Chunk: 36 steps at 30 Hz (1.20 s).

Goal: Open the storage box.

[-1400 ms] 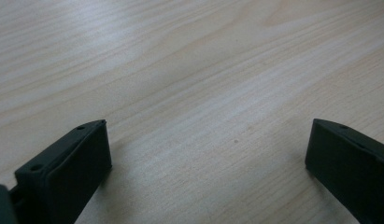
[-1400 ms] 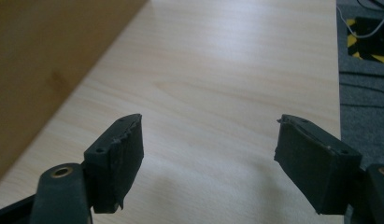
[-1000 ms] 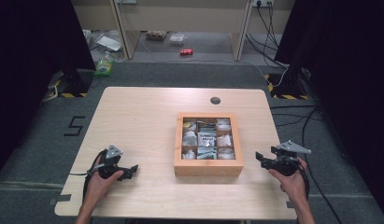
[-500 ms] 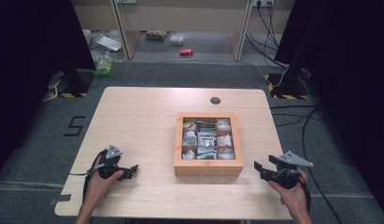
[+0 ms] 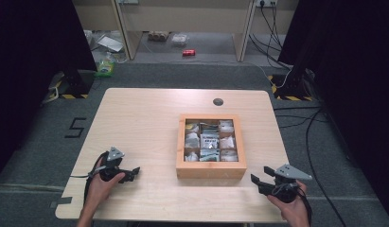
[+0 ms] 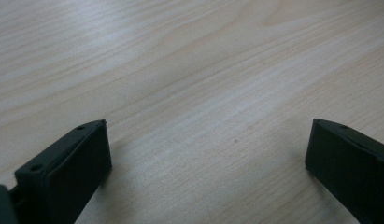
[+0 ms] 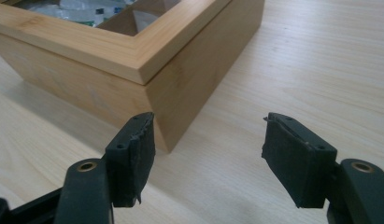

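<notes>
A square wooden box (image 5: 211, 171) with several compartments of small packets (image 5: 210, 141) stands right of the table's middle. My left gripper (image 5: 131, 173) rests low over the near left of the table and points toward the box. Its jaws are open over bare wood in the left gripper view (image 6: 208, 154). My right gripper (image 5: 257, 182) sits near the front edge, just off the box's near right corner (image 7: 180, 79). It is open with nothing between its fingers (image 7: 208, 144), and the jaws have just been closing a little.
A small round black disc (image 5: 218, 101) is set into the table (image 5: 145, 118) behind the box. Beyond the far edge, a red can (image 5: 188, 53) and a green packet (image 5: 105, 68) lie on the floor. Cables (image 5: 315, 137) run along the floor at right.
My right hand has drawn back toward the table's near edge with its gripper, still facing the box corner. The left hand and the box have stayed put.
</notes>
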Motion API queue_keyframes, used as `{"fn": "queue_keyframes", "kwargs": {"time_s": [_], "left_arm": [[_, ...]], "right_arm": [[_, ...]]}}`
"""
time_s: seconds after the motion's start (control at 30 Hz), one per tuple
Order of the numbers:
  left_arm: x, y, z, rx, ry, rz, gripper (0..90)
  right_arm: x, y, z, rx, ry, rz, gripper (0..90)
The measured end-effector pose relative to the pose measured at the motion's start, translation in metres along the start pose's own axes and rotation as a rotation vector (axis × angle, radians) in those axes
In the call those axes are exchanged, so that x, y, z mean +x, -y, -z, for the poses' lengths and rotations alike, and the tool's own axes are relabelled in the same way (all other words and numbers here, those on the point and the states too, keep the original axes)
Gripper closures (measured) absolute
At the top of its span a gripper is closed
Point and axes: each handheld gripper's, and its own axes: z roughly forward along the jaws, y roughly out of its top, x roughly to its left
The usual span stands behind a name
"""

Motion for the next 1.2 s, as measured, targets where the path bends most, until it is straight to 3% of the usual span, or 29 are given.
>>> {"fn": "queue_keyframes", "kwargs": {"time_s": [0.2, 0.6, 0.73, 1.2], "left_arm": [[0.0, 0.0, 0.0, 0.0, 0.0, 0.0, 0.0], [0.0, 0.0, 0.0, -0.001, 0.001, 0.0, 0.0], [0.0, 0.0, 0.0, -0.001, 0.001, 0.0, 0.0], [0.0, 0.0, 0.0, -0.001, 0.0, 0.0, 0.0]], "right_arm": [[0.01, -0.001, -0.006, 0.01, -0.027, 0.047, 40.8], [0.02, -0.005, -0.016, -0.004, -0.046, 0.08, 48.5], [0.027, -0.009, -0.021, -0.02, -0.054, 0.117, 52.1], [0.032, -0.011, -0.026, -0.05, -0.038, 0.127, 55.9]]}}
